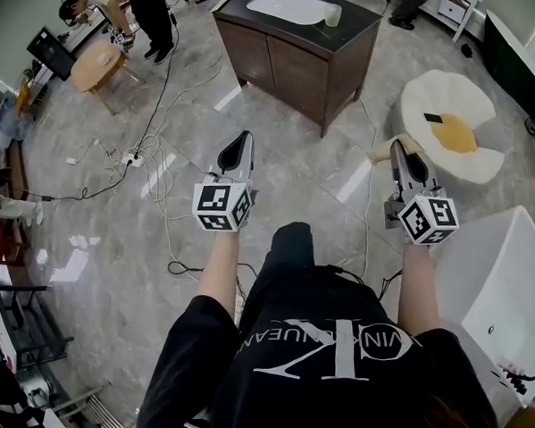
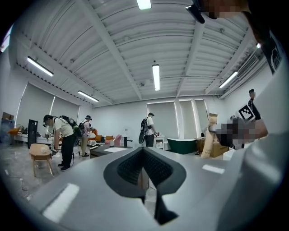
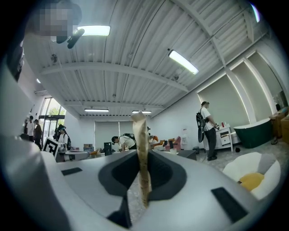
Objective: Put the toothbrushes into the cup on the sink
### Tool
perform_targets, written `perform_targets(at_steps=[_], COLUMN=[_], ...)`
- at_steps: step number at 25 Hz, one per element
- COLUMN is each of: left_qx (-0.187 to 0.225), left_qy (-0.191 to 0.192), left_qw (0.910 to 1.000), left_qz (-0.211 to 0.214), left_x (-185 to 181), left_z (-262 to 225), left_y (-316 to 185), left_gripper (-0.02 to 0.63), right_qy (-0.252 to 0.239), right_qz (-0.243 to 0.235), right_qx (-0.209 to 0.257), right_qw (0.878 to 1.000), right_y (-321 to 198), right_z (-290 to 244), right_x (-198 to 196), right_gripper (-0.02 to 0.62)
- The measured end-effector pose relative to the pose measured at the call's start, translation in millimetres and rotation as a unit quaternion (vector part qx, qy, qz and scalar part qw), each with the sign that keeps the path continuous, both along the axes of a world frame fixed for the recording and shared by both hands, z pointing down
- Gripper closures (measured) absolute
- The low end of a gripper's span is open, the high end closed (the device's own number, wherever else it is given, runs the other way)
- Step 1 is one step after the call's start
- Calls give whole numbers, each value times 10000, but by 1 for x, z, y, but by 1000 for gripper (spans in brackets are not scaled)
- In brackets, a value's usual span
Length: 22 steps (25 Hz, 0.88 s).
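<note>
My right gripper [image 1: 398,150] is shut on a beige toothbrush [image 1: 382,153], whose end sticks out to the left of the jaws. In the right gripper view the toothbrush [image 3: 142,149] stands upright, pinched between the dark pads. My left gripper [image 1: 240,143] is shut with nothing in it; in its own view the jaws [image 2: 143,158] meet with nothing between them. A pale cup [image 1: 332,15] stands on the dark counter right of the white sink basin [image 1: 283,6], far ahead of both grippers. Both grippers hang over the grey floor, well short of the cabinet.
The dark brown sink cabinet [image 1: 286,64] stands ahead. A round cream seat with a yellow cushion [image 1: 451,129] lies to the right, a white bathtub [image 1: 509,299] at the near right. Cables [image 1: 148,157] trail over the floor on the left. People and a small wooden table [image 1: 97,65] are at the far left.
</note>
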<state>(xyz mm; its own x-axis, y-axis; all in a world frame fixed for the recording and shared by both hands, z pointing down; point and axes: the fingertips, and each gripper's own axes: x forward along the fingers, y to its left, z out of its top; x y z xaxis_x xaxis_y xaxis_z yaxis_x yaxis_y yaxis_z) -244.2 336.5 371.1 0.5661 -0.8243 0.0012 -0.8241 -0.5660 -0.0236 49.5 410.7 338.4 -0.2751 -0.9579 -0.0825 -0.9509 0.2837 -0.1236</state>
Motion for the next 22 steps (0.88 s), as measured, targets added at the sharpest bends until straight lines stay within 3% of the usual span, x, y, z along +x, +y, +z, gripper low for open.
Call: perform_targets(at_steps=[11, 22], left_qx=[-123, -205], left_qy=[46, 55], left_qw=[9997, 9985], left_qz=[189, 499], left_x=[40, 84], left_z=[11, 3], left_y=[-82, -214], left_gripper=[595, 595], right_qy=[-11, -104], right_qz=[85, 367], right_qx=[-179, -278], right_qw=[9998, 9989], right_y=[-76, -191], right_z=[8, 1], right_x=[28, 64], right_gripper=[541, 541])
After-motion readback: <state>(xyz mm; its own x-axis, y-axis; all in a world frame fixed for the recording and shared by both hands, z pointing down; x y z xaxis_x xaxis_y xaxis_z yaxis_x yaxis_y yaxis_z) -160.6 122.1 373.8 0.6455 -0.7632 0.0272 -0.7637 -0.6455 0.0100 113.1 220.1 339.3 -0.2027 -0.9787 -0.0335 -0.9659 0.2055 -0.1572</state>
